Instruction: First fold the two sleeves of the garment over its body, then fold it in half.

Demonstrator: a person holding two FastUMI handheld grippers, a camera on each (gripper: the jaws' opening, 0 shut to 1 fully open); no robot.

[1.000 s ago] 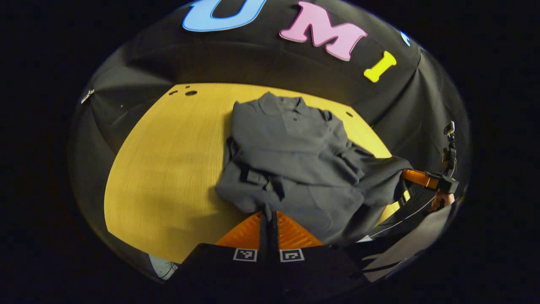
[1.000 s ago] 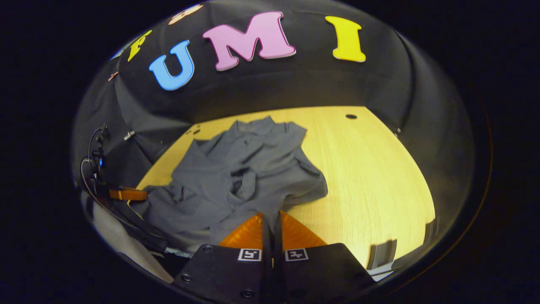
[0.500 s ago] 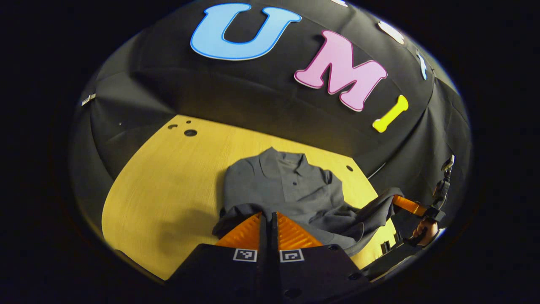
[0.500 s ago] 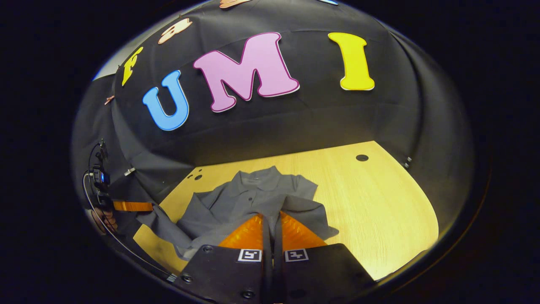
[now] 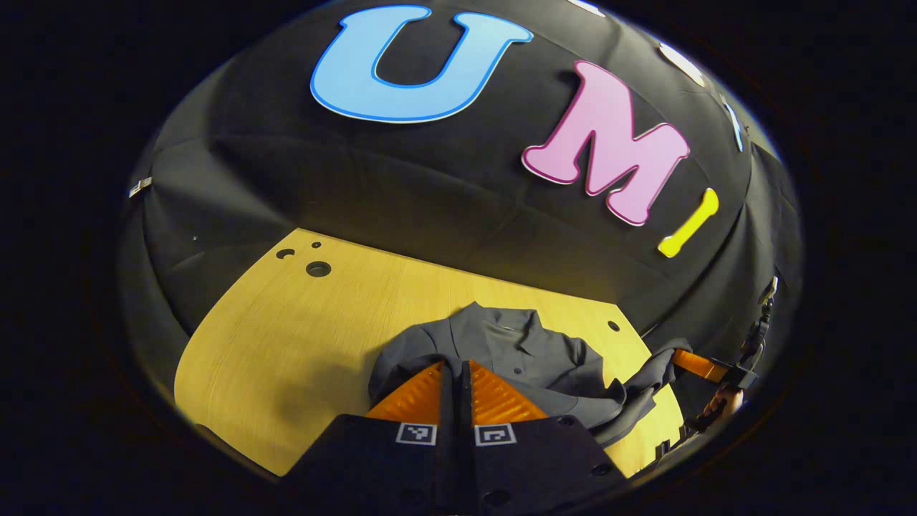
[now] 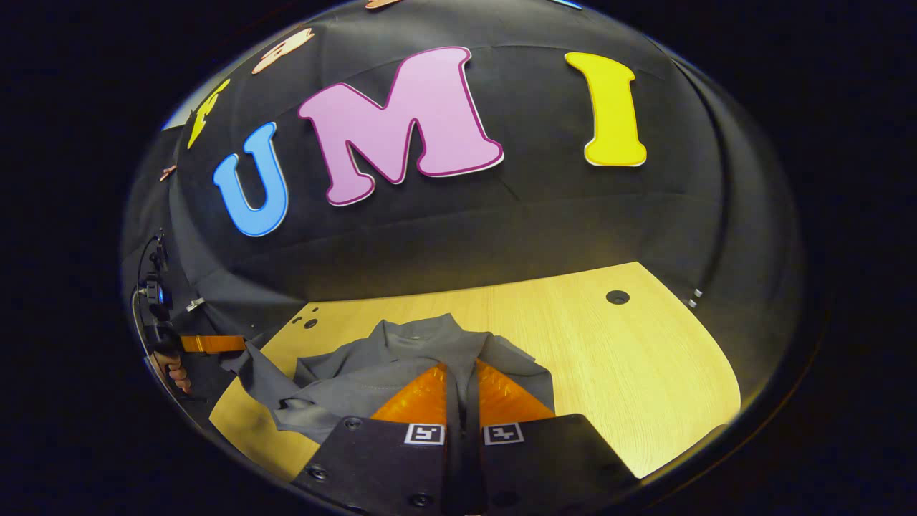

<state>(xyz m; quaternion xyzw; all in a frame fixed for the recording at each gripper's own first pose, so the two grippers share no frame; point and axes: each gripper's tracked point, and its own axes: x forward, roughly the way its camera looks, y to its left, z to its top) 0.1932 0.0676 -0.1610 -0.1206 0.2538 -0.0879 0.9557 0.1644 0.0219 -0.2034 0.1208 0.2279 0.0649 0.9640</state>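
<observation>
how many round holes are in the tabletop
4 show. Three, two small and one bigger, cluster at the far left corner of the table; one sits alone near the far right edge. The shirt may hide more.

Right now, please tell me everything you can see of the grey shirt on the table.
The shirt is dark grey, soft cloth, with a collar and a short buttoned placket at the neck. It lies on the yellow wooden table, collar toward the booth's wall. Its near edge is lifted off the table: the left gripper and the right gripper each pinch a part of it, so the lower half hangs between them in loose folds above the chest.
</observation>
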